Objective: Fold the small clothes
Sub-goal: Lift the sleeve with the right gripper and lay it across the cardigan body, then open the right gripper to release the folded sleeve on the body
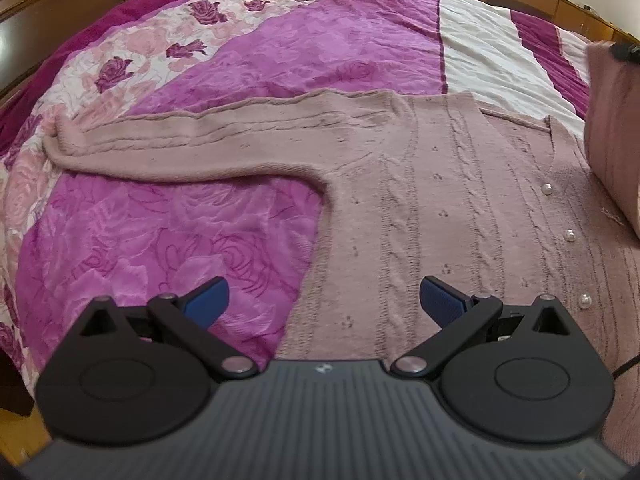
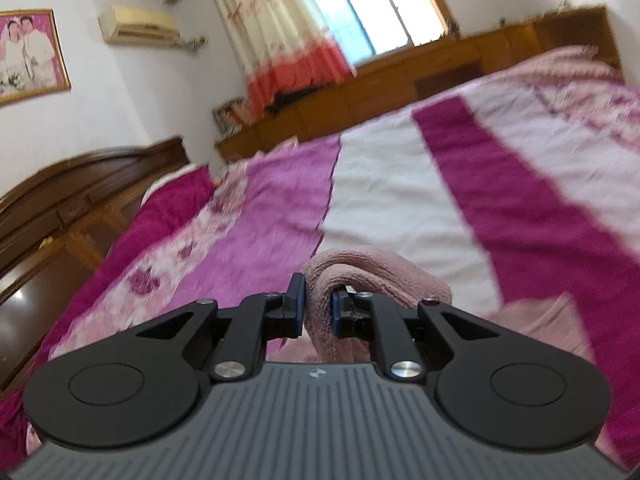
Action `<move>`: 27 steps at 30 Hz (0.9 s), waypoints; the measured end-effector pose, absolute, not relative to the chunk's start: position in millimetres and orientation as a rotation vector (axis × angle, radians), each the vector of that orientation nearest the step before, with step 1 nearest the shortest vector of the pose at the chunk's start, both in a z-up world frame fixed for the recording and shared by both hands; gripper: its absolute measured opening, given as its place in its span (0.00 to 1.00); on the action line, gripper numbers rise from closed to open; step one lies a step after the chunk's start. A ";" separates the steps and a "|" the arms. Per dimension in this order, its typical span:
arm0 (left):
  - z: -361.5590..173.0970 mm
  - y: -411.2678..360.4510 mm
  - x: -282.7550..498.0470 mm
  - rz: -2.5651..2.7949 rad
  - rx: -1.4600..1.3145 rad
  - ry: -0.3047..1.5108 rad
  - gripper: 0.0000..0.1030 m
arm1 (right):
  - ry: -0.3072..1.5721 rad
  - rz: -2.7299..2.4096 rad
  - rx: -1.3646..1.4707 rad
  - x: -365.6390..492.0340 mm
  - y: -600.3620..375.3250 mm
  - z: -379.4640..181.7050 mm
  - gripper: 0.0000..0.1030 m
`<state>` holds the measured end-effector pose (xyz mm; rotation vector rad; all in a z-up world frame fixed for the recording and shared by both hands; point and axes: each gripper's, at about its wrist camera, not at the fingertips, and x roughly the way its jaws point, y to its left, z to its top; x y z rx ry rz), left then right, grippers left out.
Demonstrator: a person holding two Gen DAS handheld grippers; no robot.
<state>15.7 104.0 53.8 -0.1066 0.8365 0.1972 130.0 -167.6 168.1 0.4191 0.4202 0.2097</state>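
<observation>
1. Pink cable-knit cardigan (image 1: 440, 208): lies face up on the magenta floral bedspread (image 1: 168, 248), filling the left wrist view from centre toward 3 o'clock. Pearl buttons (image 1: 569, 235) run down its front placket.
2. Spread sleeve (image 1: 192, 148): extends flat from the cardigan's shoulder toward 9 o'clock, its cuff near the pale rose-printed band of the bedspread.
3. Left gripper (image 1: 324, 300): released, its blue pads (image 1: 442, 300) spread wide, hovering over the cardigan's side edge at 6 o'clock; whether it touches the knit cannot be told.
4. Right gripper (image 2: 319, 306): clenched on a bunched fold of the pink knit (image 2: 380, 276), which bulges above and to 2 o'clock of the jaws. In the left wrist view this lifted portion (image 1: 612, 128) rises at 3 o'clock.
5. Background, right wrist view (blurred): wooden headboard (image 2: 80, 188) at 9 o'clock, framed portrait (image 2: 30, 54) at 10 o'clock, curtain (image 2: 280, 28) at 12 o'clock.
</observation>
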 end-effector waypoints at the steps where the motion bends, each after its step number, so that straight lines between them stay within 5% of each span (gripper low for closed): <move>1: 53.7 106.3 14.3 0.199 -0.109 0.835 1.00 | 0.437 0.216 0.414 130.9 -156.9 161.3 0.14; 19: 38.5 120.5 13.2 0.180 -0.150 0.849 1.00 | 0.705 0.286 0.369 170.1 -98.4 47.2 0.15; 27: 35.3 127.2 9.4 0.169 -0.191 0.853 1.00 | 0.757 0.314 0.437 161.2 -97.9 35.5 0.63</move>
